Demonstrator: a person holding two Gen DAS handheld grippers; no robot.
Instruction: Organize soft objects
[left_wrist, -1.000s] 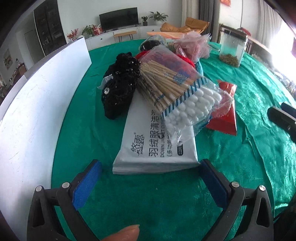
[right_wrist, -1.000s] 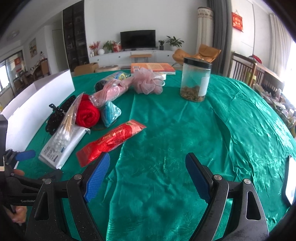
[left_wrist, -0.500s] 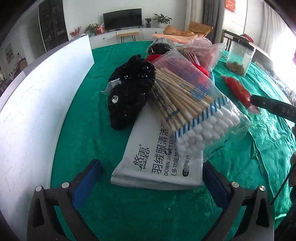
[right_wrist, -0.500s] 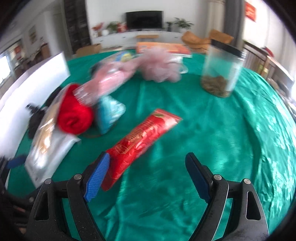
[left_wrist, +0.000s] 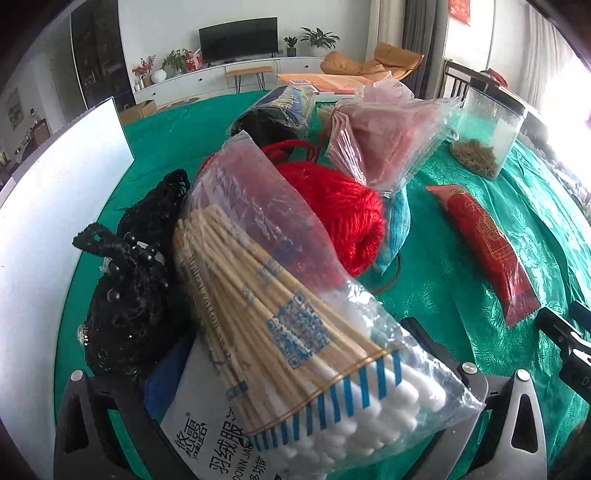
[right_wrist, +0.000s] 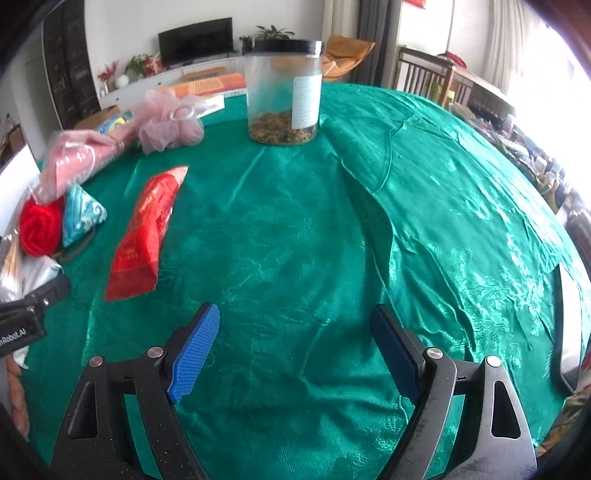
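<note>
From the left wrist view, the left gripper (left_wrist: 291, 373) has its jaws spread around a white wipes pack (left_wrist: 207, 432), whose end lies between them, with a clear bag of cotton swabs (left_wrist: 291, 306) on top. Behind sit a black beaded pouch (left_wrist: 136, 280), red yarn ball (left_wrist: 343, 210) and a plastic bag holding pink cloth (left_wrist: 388, 140). From the right wrist view, the right gripper (right_wrist: 295, 354) hangs with jaws wide apart over bare green tablecloth (right_wrist: 424, 206); a black-lidded clear jar (right_wrist: 283, 92) holds brownish dried bits at its bottom, and a red packet (right_wrist: 144, 229) lies flat.
</note>
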